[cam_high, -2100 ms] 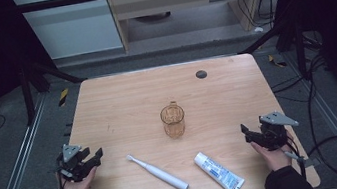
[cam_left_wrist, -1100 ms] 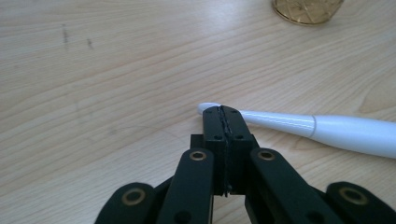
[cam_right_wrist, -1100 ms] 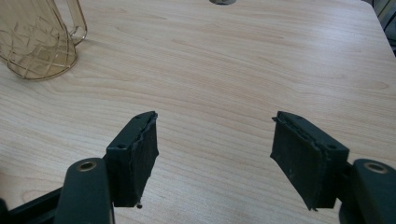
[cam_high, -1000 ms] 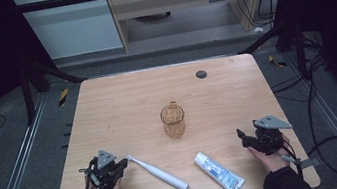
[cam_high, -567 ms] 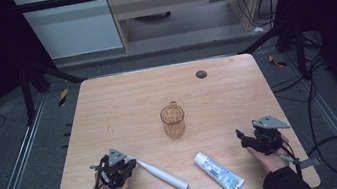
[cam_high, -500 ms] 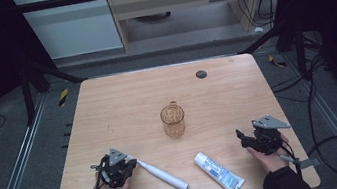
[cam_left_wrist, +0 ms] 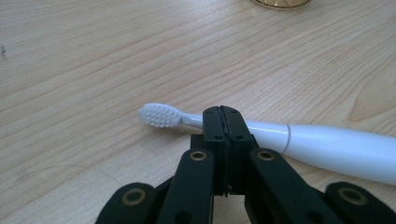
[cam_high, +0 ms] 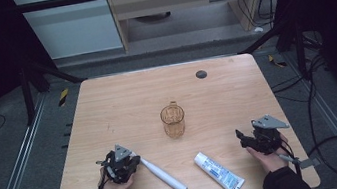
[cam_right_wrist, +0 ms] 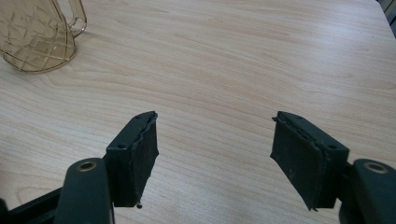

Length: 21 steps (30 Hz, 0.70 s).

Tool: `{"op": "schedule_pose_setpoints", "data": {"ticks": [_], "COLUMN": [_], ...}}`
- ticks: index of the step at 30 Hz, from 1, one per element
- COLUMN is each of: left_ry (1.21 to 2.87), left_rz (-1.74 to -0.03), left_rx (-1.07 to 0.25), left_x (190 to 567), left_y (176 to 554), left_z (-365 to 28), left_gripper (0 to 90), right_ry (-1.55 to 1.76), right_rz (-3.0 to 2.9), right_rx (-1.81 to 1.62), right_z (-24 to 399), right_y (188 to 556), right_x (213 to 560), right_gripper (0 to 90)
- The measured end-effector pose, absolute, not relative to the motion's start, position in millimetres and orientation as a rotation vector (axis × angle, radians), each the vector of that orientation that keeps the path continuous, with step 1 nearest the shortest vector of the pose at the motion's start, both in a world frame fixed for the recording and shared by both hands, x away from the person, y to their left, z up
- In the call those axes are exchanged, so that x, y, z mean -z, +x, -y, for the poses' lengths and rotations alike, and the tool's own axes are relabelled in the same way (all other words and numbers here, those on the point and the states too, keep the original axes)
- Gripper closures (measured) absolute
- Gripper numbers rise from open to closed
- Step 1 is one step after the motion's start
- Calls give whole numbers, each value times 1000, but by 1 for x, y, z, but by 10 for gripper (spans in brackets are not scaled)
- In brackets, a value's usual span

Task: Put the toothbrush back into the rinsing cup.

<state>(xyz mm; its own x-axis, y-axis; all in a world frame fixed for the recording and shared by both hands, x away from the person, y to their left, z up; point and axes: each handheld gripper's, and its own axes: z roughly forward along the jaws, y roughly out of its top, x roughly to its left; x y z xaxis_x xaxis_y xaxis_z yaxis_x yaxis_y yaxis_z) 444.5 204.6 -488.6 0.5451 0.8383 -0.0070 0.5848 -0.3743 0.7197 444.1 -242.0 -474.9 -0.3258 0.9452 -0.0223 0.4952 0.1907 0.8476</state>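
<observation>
Two grippers w/ black jaws. Left gripper (cam_left_wrist: pixel 223 116) has its jaws pressed together w/ nothing between them, tips just in front of the white toothbrush (cam_left_wrist: pixel 280 137) neck; bristles face up in the left gripper view. Right gripper (cam_right_wrist: pixel 215 158) stands wide apart over bare table (cam_right_wrist: pixel 243 56), amber cup (cam_right_wrist: pixel 37 37) far off. High view adds the toothpaste tube (cam_high: pixel 219 173) betw. both hands.
</observation>
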Motion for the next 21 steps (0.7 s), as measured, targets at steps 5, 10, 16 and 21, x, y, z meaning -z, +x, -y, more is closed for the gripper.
{"op": "schedule_pose_setpoints", "data": {"ticks": [5, 10, 16, 21], "left_ry": [2094, 2099, 2097, 2103], "left_rz": [-1135, -1132, -1123, -1110], "left_rx": [-473, -474, -478, -477], "left_x": [488, 489, 489, 489], "left_y": [448, 451, 455, 458], "left_z": [-201, -196, -189, -182], "left_gripper": [896, 896, 897, 897], "right_ry": [1341, 1341, 1340, 1339], "right_rz": [-1908, -1910, -1911, -1911], "right_rx": [-1038, -1037, -1037, -1036], "right_z": [242, 242, 242, 242], "right_y": [444, 445, 445, 445], "right_x": [475, 475, 475, 475], "right_gripper": [311, 311, 311, 311]}}
